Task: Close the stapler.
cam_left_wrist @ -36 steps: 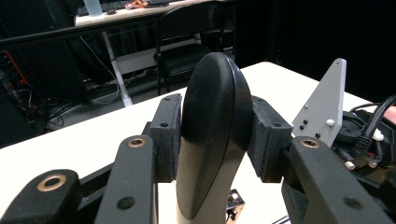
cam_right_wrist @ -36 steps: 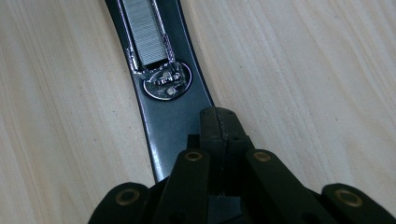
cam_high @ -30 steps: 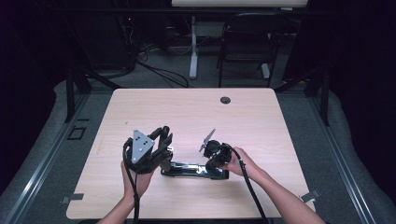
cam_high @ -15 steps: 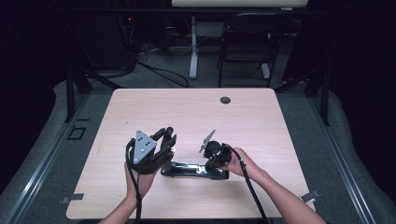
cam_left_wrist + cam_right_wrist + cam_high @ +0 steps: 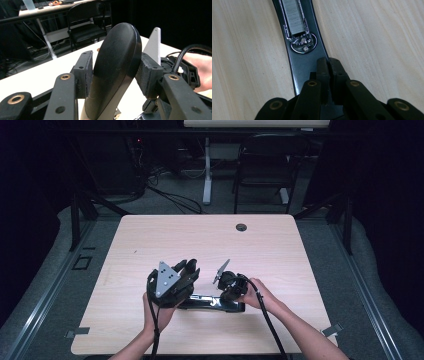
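In the high view, a black stapler (image 5: 212, 303) lies opened out on the near half of the wooden table (image 5: 270, 245), between the person's two hands. The left gripper (image 5: 187, 270) sits at the stapler's left end, its grey three-cornered plate facing up, with the left hand (image 5: 159, 312) beneath it. The right gripper (image 5: 231, 292) points down onto the stapler's right part, held by the right hand (image 5: 260, 296), its cable trailing back toward the near edge. A small dark grommet (image 5: 241, 227) sits in the table's far side, well apart from the work.

In the left gripper view, the stapler's rounded black top arm (image 5: 115, 67) stands up between the two jaws. The left pad lies against its side; the right pad sits just beside its other edge (whether it presses there cannot be told). The jaws have just been opening, with the arm between them at a middling width. The other gripper (image 5: 182, 67) and its cable show farther off at right, and a black folding chair (image 5: 87, 27) stands beyond the table.

In the right gripper view, the right gripper (image 5: 329, 63) has its jaws drawn together, tips resting on the stapler's glossy base (image 5: 304, 62) just below the round metal anvil plate (image 5: 303, 44). Above that, a row of staples (image 5: 294, 17) lies in the open channel.
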Action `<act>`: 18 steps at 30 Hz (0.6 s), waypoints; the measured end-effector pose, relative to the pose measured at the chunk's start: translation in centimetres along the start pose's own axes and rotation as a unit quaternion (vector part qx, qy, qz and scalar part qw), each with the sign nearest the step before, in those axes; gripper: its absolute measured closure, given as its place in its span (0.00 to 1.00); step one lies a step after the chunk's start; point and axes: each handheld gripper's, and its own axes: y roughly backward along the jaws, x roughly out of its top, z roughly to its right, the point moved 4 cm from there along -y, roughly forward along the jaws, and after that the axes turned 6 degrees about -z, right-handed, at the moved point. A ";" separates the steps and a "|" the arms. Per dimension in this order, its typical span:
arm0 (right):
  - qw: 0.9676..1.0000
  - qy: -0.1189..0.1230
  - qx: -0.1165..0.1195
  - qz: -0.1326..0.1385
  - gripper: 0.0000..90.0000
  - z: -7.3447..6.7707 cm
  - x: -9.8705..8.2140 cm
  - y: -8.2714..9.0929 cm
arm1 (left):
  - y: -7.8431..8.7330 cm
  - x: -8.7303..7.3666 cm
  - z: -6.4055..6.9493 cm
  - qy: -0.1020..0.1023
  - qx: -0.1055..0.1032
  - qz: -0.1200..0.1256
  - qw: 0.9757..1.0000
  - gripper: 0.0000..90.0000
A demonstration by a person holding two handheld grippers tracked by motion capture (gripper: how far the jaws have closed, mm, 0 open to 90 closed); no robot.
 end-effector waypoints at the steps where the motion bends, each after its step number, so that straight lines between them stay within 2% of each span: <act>1: 1.000 0.004 -0.001 -0.008 0.97 0.0 0.0 0.1 | -0.2 0.0 0.3 -0.002 0.000 0.000 1.000 0.58; 2: 1.000 0.004 -0.001 -0.008 0.97 0.0 0.0 0.1 | -0.2 0.0 0.3 -0.002 0.000 0.000 1.000 0.58; 3: 1.000 -0.001 0.004 -0.001 0.97 -0.1 0.0 0.0 | -0.5 0.0 0.8 -0.014 0.002 -0.006 1.000 0.58; 6: 1.000 0.005 0.002 -0.005 0.96 0.1 -0.1 0.4 | -0.8 0.0 1.6 -0.027 0.002 -0.009 1.000 0.58; 7: 1.000 -0.003 0.006 0.008 0.97 0.1 0.0 0.7 | -0.9 -0.1 1.8 -0.032 0.001 -0.010 0.999 0.58; 9: 0.999 -0.006 0.011 0.029 0.97 0.3 0.2 1.7 | -1.1 -0.1 2.2 -0.037 0.000 -0.011 0.999 0.57; 12: 0.997 -0.011 0.015 0.080 0.97 0.4 0.4 4.5 | -1.5 -0.2 2.9 -0.050 -0.001 -0.017 0.999 0.57; 13: 0.997 -0.011 0.015 0.080 0.97 0.4 0.4 4.5 | -1.5 -0.2 2.9 -0.050 -0.001 -0.017 0.999 0.57; 14: 0.995 -0.010 0.014 0.099 0.97 0.4 0.5 5.4 | -1.7 -0.2 3.1 -0.054 -0.001 -0.018 0.998 0.57; 15: 0.991 -0.010 0.014 0.130 0.97 0.2 0.4 7.6 | -1.9 -0.2 3.4 -0.058 -0.002 -0.022 0.998 0.56; 16: 0.991 -0.011 0.012 0.136 0.97 0.1 0.3 8.2 | -2.0 -0.3 3.6 -0.061 -0.003 -0.022 0.998 0.56; 18: 0.984 -0.010 0.009 0.177 0.97 -0.1 0.2 9.8 | -2.1 -0.3 3.8 -0.063 -0.007 -0.023 0.998 0.56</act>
